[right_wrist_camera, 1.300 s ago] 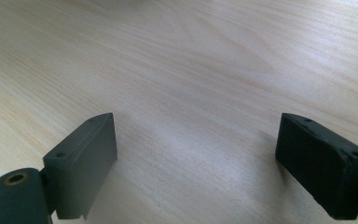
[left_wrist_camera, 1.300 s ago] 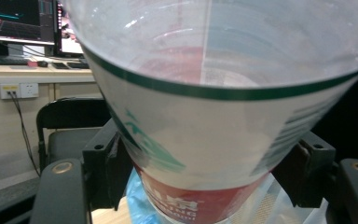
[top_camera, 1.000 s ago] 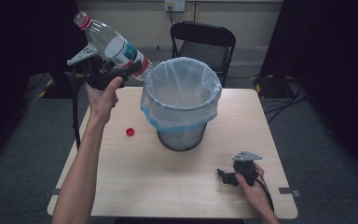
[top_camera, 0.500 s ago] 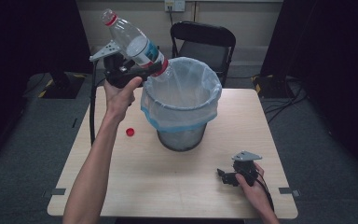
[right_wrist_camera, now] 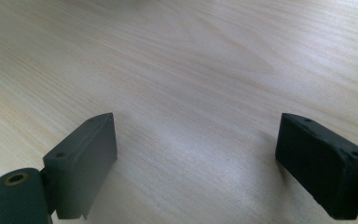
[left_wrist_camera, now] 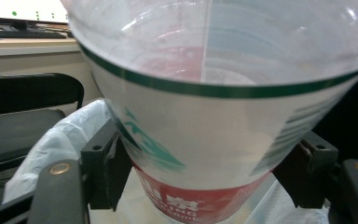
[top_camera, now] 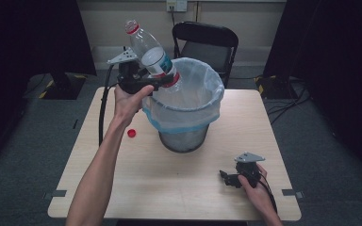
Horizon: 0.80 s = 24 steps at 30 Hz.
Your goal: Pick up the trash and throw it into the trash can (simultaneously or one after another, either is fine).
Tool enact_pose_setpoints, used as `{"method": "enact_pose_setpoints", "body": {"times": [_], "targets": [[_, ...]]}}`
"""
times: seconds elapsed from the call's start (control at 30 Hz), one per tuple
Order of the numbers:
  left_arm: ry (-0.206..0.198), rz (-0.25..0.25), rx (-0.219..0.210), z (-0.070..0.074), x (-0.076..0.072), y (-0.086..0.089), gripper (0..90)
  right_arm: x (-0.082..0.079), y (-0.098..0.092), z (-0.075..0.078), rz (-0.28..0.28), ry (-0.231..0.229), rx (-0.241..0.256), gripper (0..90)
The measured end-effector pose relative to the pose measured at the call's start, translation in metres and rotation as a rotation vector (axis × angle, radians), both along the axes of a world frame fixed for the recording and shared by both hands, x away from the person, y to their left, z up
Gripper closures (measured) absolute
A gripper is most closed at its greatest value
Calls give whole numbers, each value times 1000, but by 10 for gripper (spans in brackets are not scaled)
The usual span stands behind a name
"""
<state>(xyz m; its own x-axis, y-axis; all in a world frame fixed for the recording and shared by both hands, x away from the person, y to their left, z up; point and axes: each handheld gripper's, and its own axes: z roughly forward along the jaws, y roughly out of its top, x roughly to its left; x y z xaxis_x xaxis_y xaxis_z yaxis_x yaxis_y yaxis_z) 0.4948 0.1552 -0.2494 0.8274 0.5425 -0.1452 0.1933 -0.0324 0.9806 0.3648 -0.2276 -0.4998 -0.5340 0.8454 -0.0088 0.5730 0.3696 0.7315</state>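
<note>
— While the left gripper is raised beside the bin, what is it clamping?

— A clear plastic bottle with a red-and-green label, jaws tight on both sides, tilted, its base over the rim of the wire-mesh wastebasket lined with a pale plastic bag.

— And the right gripper?

— Resting low on the light wooden table, jaws spread wide around nothing. A small red bottle cap lies left of the basket.

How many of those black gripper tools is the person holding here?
2. The left gripper is raised beside the lined bin's rim, clamped on a clear plastic bottle. The right gripper rests open on the table near its front right corner.
</note>
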Motion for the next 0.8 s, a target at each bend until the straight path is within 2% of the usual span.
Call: {"method": "enact_pose_setpoints", "body": {"times": [0.17, 0.33, 0.4, 0.67, 0.8], "targets": [[6, -1, 2, 1, 1, -2, 226, 0, 0, 0, 0, 0, 0, 116], [3, 4, 7, 3, 0, 0, 242, 0, 0, 0, 0, 0, 0, 115], [-2, 18, 12, 3, -1, 2, 223, 0, 0, 0, 0, 0, 0, 115], [0, 72, 16, -1, -2, 19, 198, 0, 0, 0, 0, 0, 0, 115], [6, 76, 22, -4, -2, 26, 203, 0, 0, 0, 0, 0, 0, 115]]}}
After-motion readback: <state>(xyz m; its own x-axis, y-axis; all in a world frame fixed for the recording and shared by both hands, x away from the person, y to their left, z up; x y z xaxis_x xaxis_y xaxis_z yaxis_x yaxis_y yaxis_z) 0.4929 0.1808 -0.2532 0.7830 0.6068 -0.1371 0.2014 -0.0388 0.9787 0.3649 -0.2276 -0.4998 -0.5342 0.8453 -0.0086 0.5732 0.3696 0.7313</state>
